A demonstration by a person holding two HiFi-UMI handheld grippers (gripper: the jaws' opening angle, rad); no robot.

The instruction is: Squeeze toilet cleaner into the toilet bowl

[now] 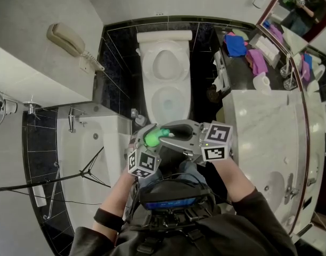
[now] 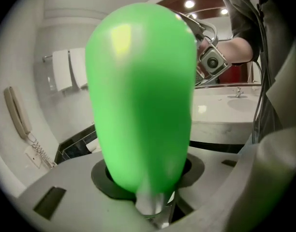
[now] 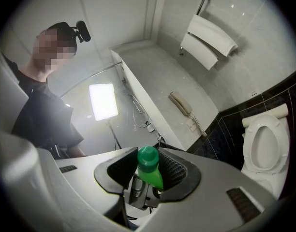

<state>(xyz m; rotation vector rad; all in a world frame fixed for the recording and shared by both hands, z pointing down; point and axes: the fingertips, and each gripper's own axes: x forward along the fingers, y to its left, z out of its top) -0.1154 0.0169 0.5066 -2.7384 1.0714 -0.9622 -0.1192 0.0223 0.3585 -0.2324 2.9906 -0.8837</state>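
A bright green toilet cleaner bottle [image 1: 151,137] is held in front of my chest, above the floor before the white toilet [image 1: 165,97], whose seat is up. My left gripper [image 1: 144,143] is shut on the bottle's body [image 2: 140,95], which fills the left gripper view. My right gripper [image 1: 179,134] comes in from the right. Its black ribbed pads [image 3: 174,170] close on the bottle's darker green cap [image 3: 148,157]. The toilet [image 3: 265,144] also shows at the right edge of the right gripper view.
A white bathtub [image 1: 107,143] lies left of the toilet, with a wall phone [image 1: 67,39] above it. A marble vanity [image 1: 269,137] with a sink stands to the right. Coloured cloths [image 1: 237,44] lie on the dark counter behind. A lit lamp panel [image 3: 103,100] stands by the tub.
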